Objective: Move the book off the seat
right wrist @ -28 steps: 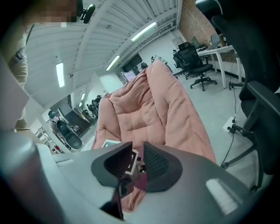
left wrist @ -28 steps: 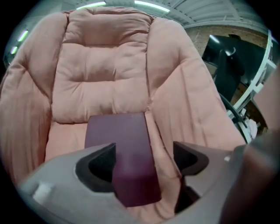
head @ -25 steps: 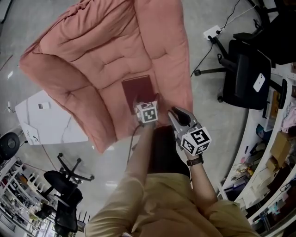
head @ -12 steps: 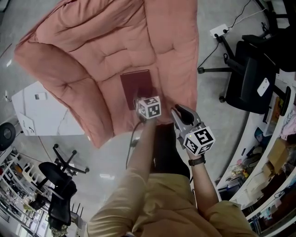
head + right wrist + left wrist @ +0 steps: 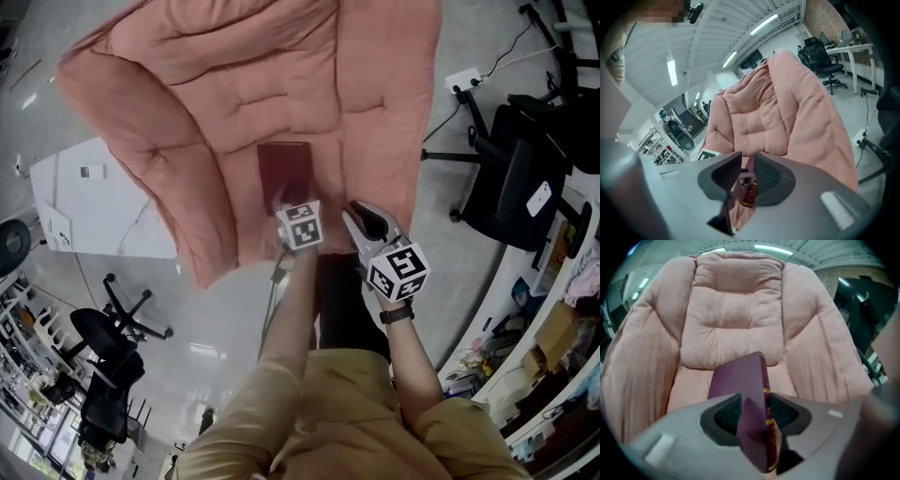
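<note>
**maroon book gripped on pink armchair**

maroon cover, gold-banded spine: the book [image 5: 740, 380] is between the jaws of the left tool [image 5: 754, 413], which have just been closing from wide open and now sit about half shut with a pad against each face. a second ago the book lay flat on the seat cushion. now its near end is tipped up on edge in the grip, spine to the right, while the far end looks to be resting low on the seat of the padded pink armchair [image 5: 234, 103]. the right tool [image 5: 748, 169] hangs just beside the left one at the chair's front edge. its jaws are drawn almost together, leaving only a narrow slot, and they hold nothing. the person stands over the chair with both arms reaching forward. the grasp appears made, so the job has turned from reaching to carrying. what seems left is to lift the book clear of the cushion and set it down somewhere off the chair.
</note>
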The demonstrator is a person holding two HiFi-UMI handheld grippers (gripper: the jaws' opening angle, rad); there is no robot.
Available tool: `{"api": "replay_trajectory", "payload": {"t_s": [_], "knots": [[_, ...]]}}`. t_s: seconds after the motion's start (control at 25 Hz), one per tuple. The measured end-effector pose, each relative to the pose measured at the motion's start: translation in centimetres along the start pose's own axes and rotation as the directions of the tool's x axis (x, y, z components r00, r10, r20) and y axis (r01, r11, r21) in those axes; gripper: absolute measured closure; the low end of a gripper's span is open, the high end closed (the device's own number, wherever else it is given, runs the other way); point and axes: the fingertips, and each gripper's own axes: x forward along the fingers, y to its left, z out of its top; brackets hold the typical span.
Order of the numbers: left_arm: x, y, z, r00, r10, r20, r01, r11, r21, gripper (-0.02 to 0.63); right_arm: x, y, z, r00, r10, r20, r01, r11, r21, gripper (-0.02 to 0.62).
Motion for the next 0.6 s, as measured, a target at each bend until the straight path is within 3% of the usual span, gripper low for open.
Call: {"api": "replay_trajectory", "payload": {"t_s": [0.44, 0.6], "knots": [[-3.5, 5.5, 1.7, 0.998, -0.014, 0.059, 0.017, 0.999, -0.037, 0.417, 2.5, 0.6, 0.0, 0.999, 0.009, -0.035, -0.009, 1.0, -0.003, 0.506], [-4.6, 8.5, 1.7, 0.997, 0.001, 0.077, 0.005, 0.996, -0.088, 0.422, 3.7, 1.1, -0.4, 0.998, 0.02, -0.054, -0.019, 1.0, 0.01, 0.506]]}}
